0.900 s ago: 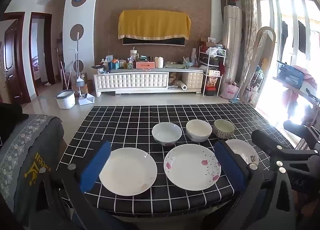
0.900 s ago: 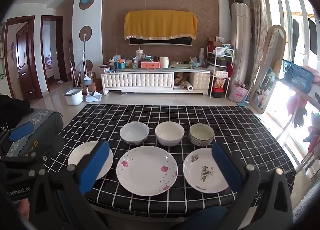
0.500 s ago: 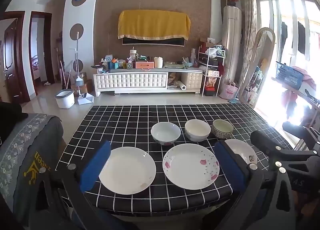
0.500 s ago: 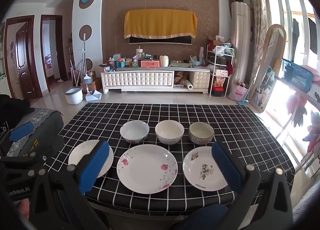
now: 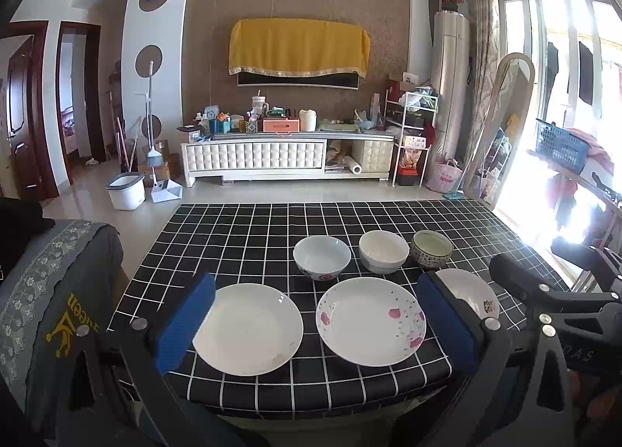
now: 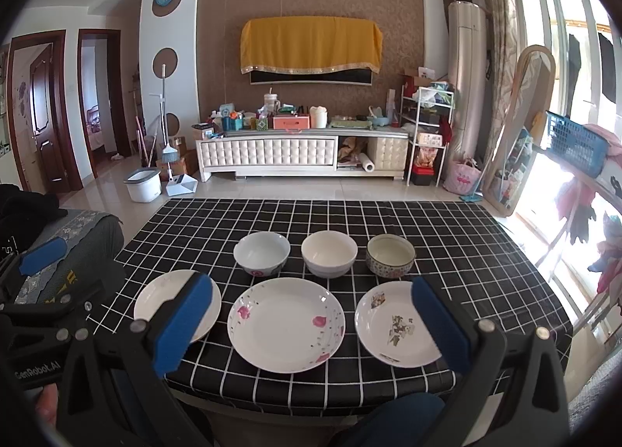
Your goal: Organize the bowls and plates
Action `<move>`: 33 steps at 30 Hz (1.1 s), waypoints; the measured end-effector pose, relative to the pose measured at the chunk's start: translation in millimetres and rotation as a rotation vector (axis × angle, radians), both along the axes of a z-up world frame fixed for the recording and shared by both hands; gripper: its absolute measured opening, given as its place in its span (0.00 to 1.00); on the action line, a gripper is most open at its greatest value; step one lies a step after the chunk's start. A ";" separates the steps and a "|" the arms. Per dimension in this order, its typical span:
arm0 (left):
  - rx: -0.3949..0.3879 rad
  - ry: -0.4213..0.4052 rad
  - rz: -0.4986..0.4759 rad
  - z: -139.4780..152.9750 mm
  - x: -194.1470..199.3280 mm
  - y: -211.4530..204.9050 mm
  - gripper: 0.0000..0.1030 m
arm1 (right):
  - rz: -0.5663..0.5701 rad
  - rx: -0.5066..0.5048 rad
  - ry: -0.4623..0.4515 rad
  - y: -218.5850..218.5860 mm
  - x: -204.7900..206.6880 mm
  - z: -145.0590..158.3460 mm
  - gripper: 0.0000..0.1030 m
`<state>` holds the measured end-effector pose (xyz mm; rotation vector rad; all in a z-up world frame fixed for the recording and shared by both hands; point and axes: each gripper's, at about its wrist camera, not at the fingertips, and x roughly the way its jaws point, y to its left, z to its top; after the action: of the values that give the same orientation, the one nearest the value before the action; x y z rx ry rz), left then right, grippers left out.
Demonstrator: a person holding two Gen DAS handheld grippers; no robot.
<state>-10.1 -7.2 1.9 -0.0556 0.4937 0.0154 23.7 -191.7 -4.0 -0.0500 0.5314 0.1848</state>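
Note:
Three plates lie in a front row on the black checked table [image 6: 447, 229]: a plain white plate [image 5: 252, 328] at left, a pink-flower plate [image 6: 285, 324] in the middle, a plate with a leaf print [image 6: 392, 324] at right. Behind them stand three bowls: a white bowl with pink marks [image 6: 261, 254], a cream bowl [image 6: 329, 252], a patterned bowl [image 6: 390, 254]. My left gripper [image 5: 315, 324] is open and empty before the table's front edge. My right gripper [image 6: 311, 324] is open and empty too, level with the front row.
A grey upholstered seat [image 5: 50, 283] stands left of the table. Beyond the table are tiled floor, a white TV cabinet [image 6: 268, 155], a white bucket [image 6: 144, 184] and a mop. A mirror [image 6: 517, 128] and a clothes rack stand at right.
Both grippers have drifted very slightly back from the table; the dishes sit a touch lower and smaller in view. Nothing was grasped or moved.

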 end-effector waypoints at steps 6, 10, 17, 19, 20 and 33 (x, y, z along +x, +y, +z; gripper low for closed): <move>0.000 0.004 0.001 1.6 0.2 0.7 1.00 | 0.000 0.003 0.004 -1.1 -5.7 -5.1 1.00; 0.002 0.005 0.001 3.2 -0.9 -1.1 1.00 | 0.002 0.006 0.014 -2.0 -5.9 -8.7 1.00; -0.002 0.005 0.001 -2.4 1.1 3.0 1.00 | 0.002 0.003 0.020 -0.7 -2.8 -6.7 1.00; -0.002 0.005 0.000 -2.4 1.0 3.1 1.00 | 0.003 0.002 0.021 -0.6 -3.2 -7.0 1.00; -0.003 0.004 0.000 -2.7 0.8 3.5 1.00 | 0.002 0.003 0.020 -0.7 -3.0 -7.0 1.00; -0.002 0.007 0.000 -4.1 0.2 3.4 1.00 | 0.004 -0.002 0.031 -0.8 -2.9 -9.3 1.00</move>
<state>-9.9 -3.7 -2.2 -0.0580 0.5010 0.0152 20.8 -192.5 -13.4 -0.0503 0.5625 0.1892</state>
